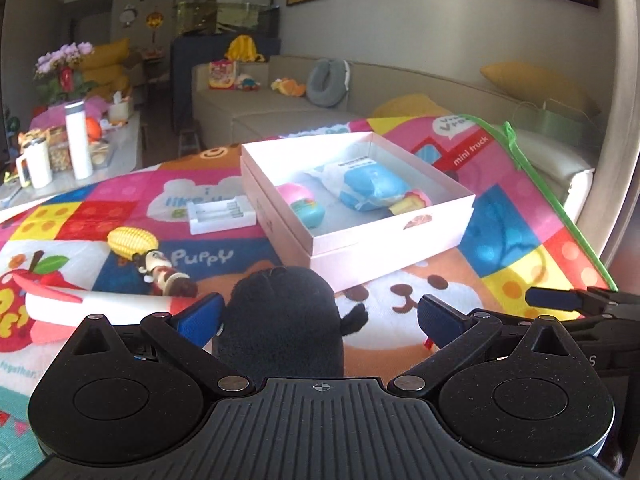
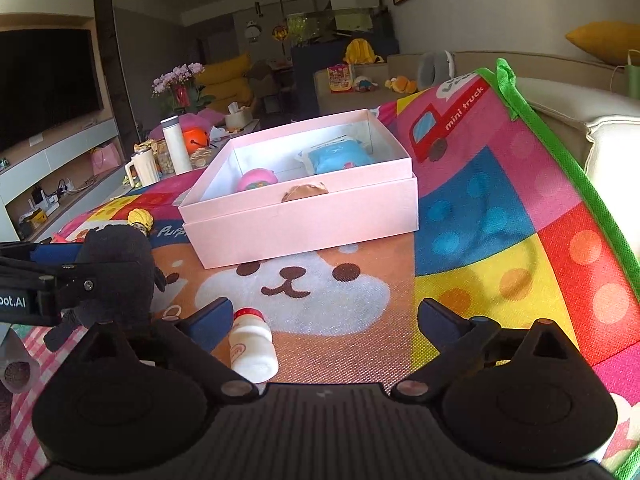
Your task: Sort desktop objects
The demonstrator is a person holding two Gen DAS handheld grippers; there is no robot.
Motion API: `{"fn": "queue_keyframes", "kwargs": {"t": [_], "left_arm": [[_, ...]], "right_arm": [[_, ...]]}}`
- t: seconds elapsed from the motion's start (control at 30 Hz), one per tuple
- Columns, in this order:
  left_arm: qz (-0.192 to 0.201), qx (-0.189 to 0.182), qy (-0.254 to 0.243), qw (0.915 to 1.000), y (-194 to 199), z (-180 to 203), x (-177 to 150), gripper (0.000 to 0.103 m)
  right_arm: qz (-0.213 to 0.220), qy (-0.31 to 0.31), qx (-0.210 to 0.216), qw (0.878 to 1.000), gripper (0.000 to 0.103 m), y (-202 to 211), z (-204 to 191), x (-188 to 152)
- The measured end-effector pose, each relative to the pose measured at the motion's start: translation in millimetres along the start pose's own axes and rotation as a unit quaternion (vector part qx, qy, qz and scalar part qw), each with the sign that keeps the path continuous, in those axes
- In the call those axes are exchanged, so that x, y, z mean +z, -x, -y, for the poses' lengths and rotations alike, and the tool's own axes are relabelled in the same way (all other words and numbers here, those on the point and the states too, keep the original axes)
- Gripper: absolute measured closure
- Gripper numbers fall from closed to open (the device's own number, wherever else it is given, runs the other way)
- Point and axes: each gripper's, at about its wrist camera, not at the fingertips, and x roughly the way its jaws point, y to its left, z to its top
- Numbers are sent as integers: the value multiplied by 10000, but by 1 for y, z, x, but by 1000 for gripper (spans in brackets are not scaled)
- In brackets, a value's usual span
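A pink open box sits on the colourful play mat; it also shows in the right wrist view. Inside it lie a blue tissue pack, a pink-and-teal egg toy and a small toy. My left gripper is open, with a black plush toy standing between its fingers against the left one. My right gripper is open above a small white milk bottle lying by its left finger. The plush also shows at the left of the right wrist view.
Left of the box lie a white battery charger, a yellow corn toy and a small figurine. A white paper roll lies near the left finger. A sofa stands behind the mat, and a cluttered side table stands at the left.
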Motion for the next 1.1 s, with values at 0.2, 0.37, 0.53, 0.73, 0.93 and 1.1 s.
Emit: {"fn": "queue_keyframes", "kwargs": {"t": [0.2,0.37,0.53,0.73,0.93,1.1], "left_arm": [[24,-692,418,9967,14,-7,16,0],[419,97,264,9987,47,-23,15,0],[307,1200,547,9908,73,-60,-10,0],[30,1834,1001,9779,85,-93,-45,0],[26,1806,1217,9760,97,-107,-57,0],[135,1690,1569,9730,95,-114,-59,0]], "right_arm": [[240,-194,105,9995,4,12,11,4],[275,132,136,9994,4,16,5,21],[330,377,525,9974,4,20,-21,45],[138,1083,1169,9871,4,20,-95,59],[-198,1454,1645,9754,18,34,-122,46],[-348,2088,2158,9532,9,70,-121,19]]}}
